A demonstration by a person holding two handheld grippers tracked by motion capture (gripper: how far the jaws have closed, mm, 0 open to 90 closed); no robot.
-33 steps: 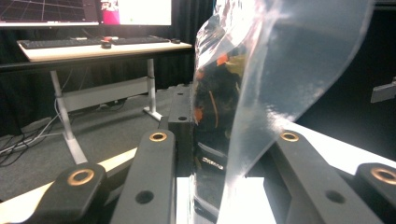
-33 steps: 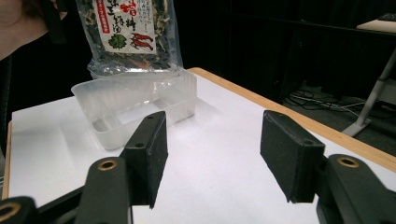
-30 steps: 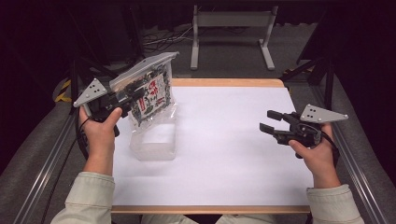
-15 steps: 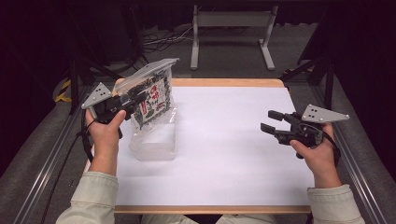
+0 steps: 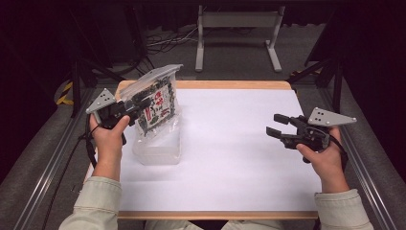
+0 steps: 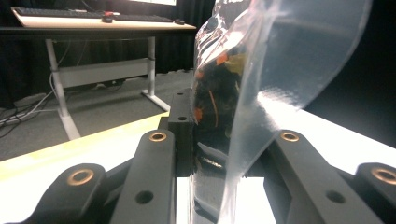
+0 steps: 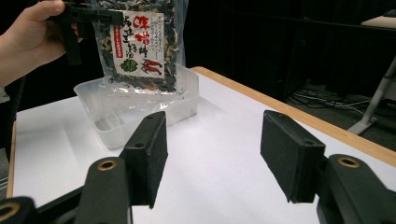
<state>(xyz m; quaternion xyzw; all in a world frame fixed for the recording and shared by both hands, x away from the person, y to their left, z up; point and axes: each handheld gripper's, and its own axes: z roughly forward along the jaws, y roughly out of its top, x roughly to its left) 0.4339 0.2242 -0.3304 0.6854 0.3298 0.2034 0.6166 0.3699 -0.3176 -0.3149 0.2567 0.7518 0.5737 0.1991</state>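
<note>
High view: we hold the left tool (image 5: pixel 135 106) clenched on the clear plastic pouch of dark dried food with a red-and-white label (image 5: pixel 155 100), which hangs upright with its lower edge inside the clear rectangular plastic tub (image 5: pixel 160 148) on the white tabletop (image 5: pixel 230 158). Our right tool (image 5: pixel 277 129) hovers well apart from the tub, jaws spread, nothing between.

Left gripper view: the pouch (image 6: pixel 243 93) sits pinched between both black jaws.

Right gripper view: the pouch (image 7: pixel 140 42) hangs over the tub (image 7: pixel 135 109); our right tool (image 7: pixel 212 154) is released.
</note>
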